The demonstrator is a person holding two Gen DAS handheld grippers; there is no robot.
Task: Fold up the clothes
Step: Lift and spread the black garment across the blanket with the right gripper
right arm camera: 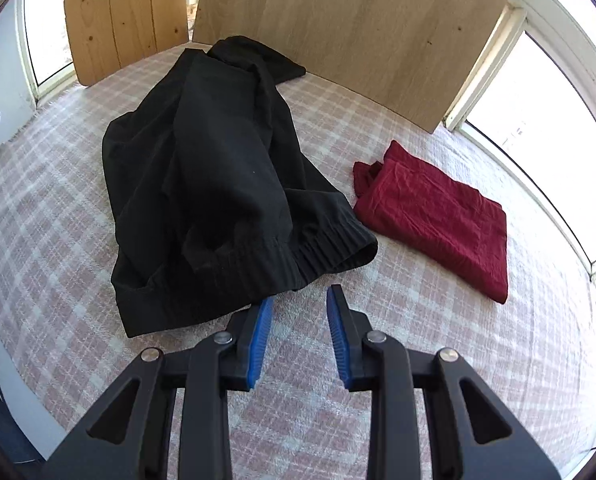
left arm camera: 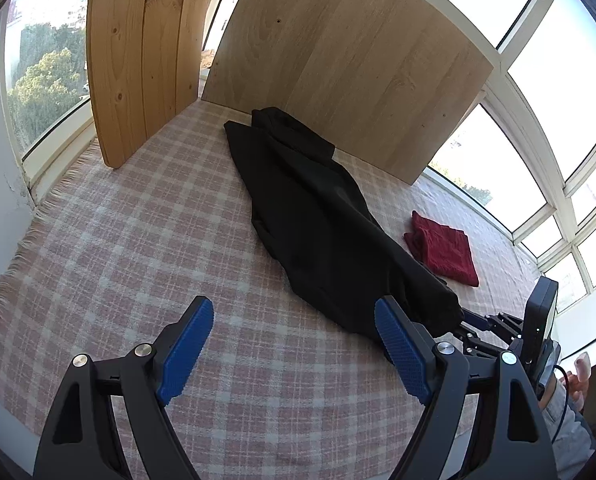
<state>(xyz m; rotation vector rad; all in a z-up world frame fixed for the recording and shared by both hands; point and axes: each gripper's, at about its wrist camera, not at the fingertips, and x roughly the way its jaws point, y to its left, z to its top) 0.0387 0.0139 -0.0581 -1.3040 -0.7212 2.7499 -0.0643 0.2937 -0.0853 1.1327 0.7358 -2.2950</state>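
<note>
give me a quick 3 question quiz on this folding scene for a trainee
1. True or false: the red cloth is already folded and lies apart from the black garment.
2. Which hand-held gripper has the wider gap between its pads? A) left B) right
3. Fill in: the ribbed hem of the black garment lies nearest the ____ hand-held gripper.

Key
1. True; checked blanket shows between them.
2. A; nothing sits between the left pads.
3. Right; its pads are just short of the hem, with only blanket between them.
</note>
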